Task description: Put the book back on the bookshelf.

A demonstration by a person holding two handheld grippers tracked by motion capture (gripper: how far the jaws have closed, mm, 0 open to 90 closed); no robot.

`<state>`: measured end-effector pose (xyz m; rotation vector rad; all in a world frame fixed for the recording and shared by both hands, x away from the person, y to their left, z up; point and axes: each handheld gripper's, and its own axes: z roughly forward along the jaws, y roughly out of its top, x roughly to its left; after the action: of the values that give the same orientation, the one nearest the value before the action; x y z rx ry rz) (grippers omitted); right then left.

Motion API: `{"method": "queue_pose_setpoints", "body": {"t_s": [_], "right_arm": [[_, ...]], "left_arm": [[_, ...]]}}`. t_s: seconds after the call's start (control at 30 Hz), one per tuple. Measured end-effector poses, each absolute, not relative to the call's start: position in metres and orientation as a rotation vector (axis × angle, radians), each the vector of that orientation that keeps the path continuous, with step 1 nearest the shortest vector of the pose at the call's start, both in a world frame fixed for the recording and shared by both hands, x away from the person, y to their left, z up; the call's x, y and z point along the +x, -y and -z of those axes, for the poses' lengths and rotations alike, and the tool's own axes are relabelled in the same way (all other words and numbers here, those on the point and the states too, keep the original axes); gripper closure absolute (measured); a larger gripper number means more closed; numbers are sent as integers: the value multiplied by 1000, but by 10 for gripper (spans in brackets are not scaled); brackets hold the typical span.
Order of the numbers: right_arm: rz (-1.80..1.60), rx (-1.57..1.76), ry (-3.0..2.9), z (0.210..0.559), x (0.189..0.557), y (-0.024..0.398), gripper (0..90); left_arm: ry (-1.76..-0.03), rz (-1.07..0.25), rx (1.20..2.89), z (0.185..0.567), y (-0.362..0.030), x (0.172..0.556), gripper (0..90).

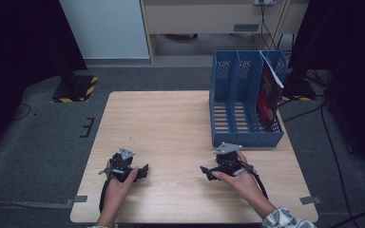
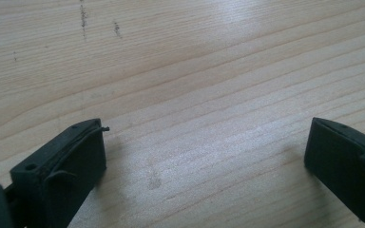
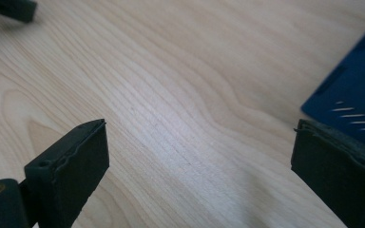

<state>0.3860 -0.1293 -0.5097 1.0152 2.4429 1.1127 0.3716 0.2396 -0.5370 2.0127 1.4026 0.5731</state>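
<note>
Left tongs [image 1: 145,171] and right tongs [image 1: 204,172] rest low on the table [image 1: 171,118], jaws spread wide (nothing gripped); blue file rack [image 1: 244,102] near the right tongs.

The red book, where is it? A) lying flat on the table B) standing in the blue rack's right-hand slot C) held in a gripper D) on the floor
B: the red book stands tilted in the rightmost compartment of the blue rack, at the far right of the table.
</note>
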Motion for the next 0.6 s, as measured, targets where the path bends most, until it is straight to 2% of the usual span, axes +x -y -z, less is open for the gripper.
{"method": "queue_pose_setpoints", "body": {"t_s": [0.27,0.6], "right_arm": [[-1029,1050,-2459,531,395,103,73],[-1034,1102,-2420,537,404,93,75]], "left_arm": [[-1399,-571,2014,537,-240,372,0],[-1397,-571,2016,537,-239,372,0]]}}
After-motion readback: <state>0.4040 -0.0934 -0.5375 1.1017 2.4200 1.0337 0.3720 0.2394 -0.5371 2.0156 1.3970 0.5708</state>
